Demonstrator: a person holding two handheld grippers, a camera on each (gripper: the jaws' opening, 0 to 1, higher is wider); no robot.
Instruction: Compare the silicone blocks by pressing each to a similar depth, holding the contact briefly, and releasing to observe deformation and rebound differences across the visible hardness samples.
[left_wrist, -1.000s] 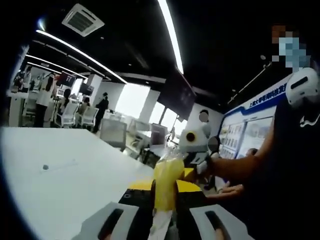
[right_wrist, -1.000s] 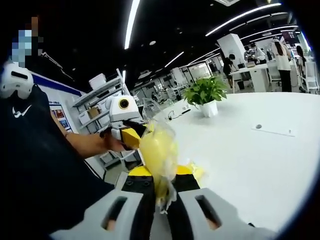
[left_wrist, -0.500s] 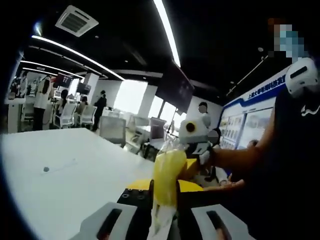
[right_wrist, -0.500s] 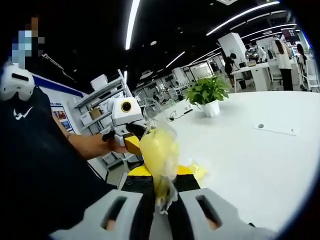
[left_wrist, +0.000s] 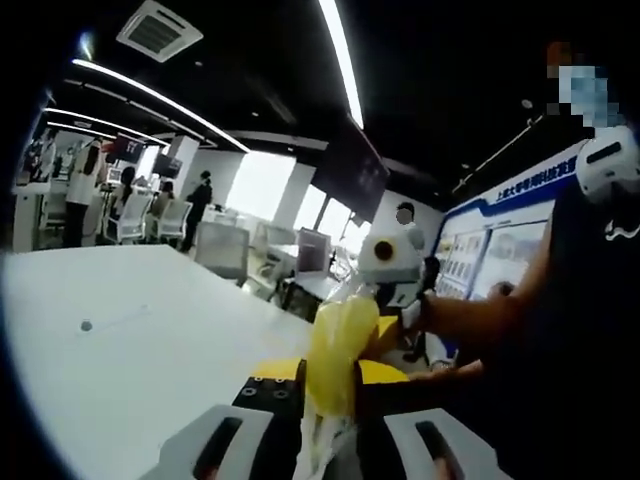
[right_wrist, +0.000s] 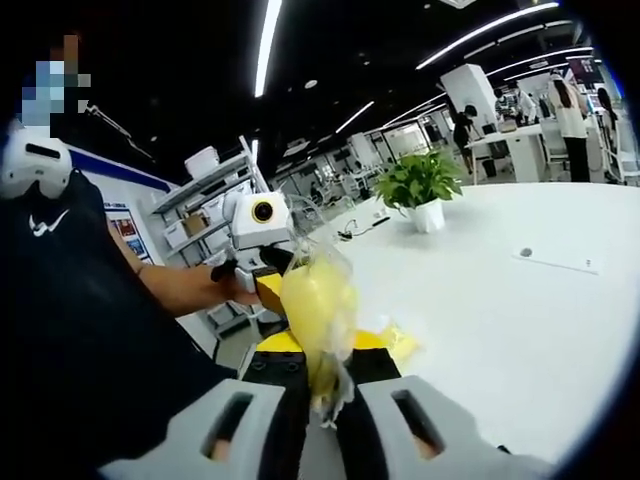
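Note:
A yellow silicone block (left_wrist: 340, 345) in a crinkled clear bag is held in the air above the white table (left_wrist: 130, 350). My left gripper (left_wrist: 330, 388) is shut on its near end, the black jaws pressed against both sides. The right gripper (left_wrist: 385, 322) comes in from the right and meets the block's far end. In the right gripper view the same bagged block (right_wrist: 315, 305) stands between the jaws of my right gripper (right_wrist: 325, 378), which is shut on it. The left gripper (right_wrist: 265, 285) is behind it, held in a person's hand.
The white table (right_wrist: 500, 320) spreads to the right, with a potted plant (right_wrist: 420, 190) and a small dark dot (right_wrist: 525, 253) on it. A yellow scrap (right_wrist: 400, 342) lies just right of the jaws. A person's forearm (left_wrist: 470, 320) and dark clothing are close by.
Both views have shifted slightly with the hands. The two grippers stay shut on the bagged yellow block, still held above the table.

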